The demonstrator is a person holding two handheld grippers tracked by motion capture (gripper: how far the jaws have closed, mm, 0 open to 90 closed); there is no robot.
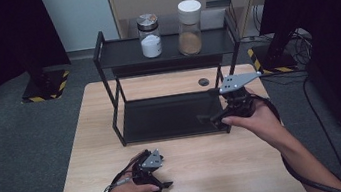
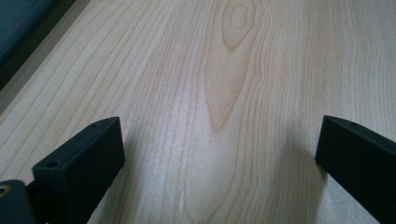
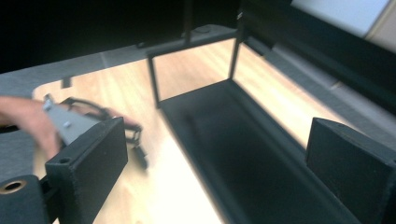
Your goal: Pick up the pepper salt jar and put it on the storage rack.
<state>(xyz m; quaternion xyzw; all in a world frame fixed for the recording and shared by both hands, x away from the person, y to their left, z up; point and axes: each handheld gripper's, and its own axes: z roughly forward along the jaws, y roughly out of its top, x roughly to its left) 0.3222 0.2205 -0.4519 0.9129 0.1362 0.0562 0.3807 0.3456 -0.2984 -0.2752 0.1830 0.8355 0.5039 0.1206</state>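
Note:
A black two-tier rack (image 1: 122,52) stands at the back of the wooden table (image 1: 218,165). On its top shelf are a silver-lidded jar of white powder (image 1: 149,37) and a white-lidded jar of brown powder (image 1: 189,22). My right gripper (image 1: 212,118) is at the right end of the bare lower shelf (image 1: 161,117), jaws open and nothing between them; in the right gripper view (image 3: 217,158) they point along that shelf (image 3: 233,140). My left gripper (image 1: 163,184) rests near the table's front edge, open over bare wood (image 2: 219,154).
A round cable hole (image 1: 203,82) sits in the tabletop behind the rack. Stand bases with black-and-yellow tape (image 1: 46,85) and loose cables (image 1: 297,43) lie on the grey floor around the table. The other hand with its gripper (image 3: 65,121) appears in the right gripper view.

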